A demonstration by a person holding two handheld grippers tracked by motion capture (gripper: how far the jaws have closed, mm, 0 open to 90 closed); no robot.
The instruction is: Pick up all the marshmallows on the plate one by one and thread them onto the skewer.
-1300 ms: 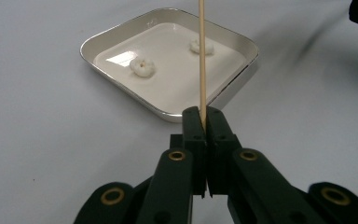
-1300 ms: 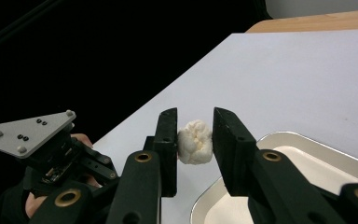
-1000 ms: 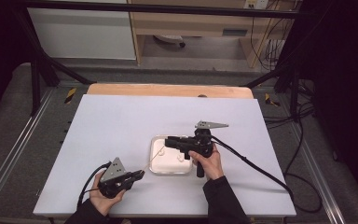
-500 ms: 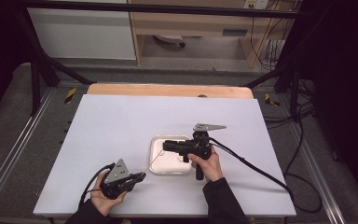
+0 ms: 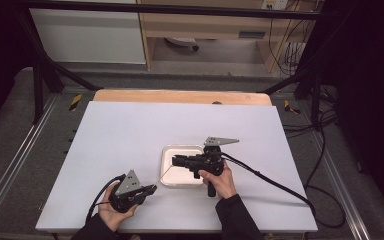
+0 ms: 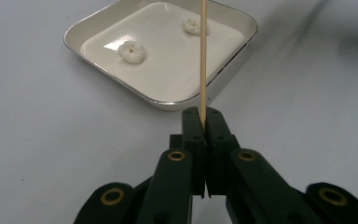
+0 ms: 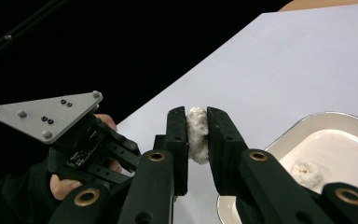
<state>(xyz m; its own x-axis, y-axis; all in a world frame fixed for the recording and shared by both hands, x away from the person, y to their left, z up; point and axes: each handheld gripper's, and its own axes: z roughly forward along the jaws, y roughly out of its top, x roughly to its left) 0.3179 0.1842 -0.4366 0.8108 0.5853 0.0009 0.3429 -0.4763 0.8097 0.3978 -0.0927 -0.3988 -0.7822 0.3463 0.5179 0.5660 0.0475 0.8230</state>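
My left gripper (image 5: 152, 189) rests near the table's front edge, shut on a thin wooden skewer (image 5: 162, 178) that slants up toward the tray. In the left gripper view the skewer (image 6: 203, 56) rises from between the closed jaws (image 6: 206, 116) over the white square tray (image 6: 72, 38), which holds two white puffed pieces (image 6: 132, 51). My right gripper (image 5: 175, 161) hovers over the tray (image 5: 166, 152), pointing left. Its jaws have just been closing and now press on a white puffed piece (image 7: 197, 140). A further piece (image 7: 306, 172) lies in the tray below.
The tray stands on a white tabletop (image 5: 130, 130) with a wooden strip (image 5: 180, 96) along the far edge. A black cable (image 5: 270, 180) trails from the right gripper across the table to the right. Metal rails and dark floor surround the table.
The right gripper has drifted slightly toward the near left over the tray. The left hand has stayed in place, its grey plate turning a little.
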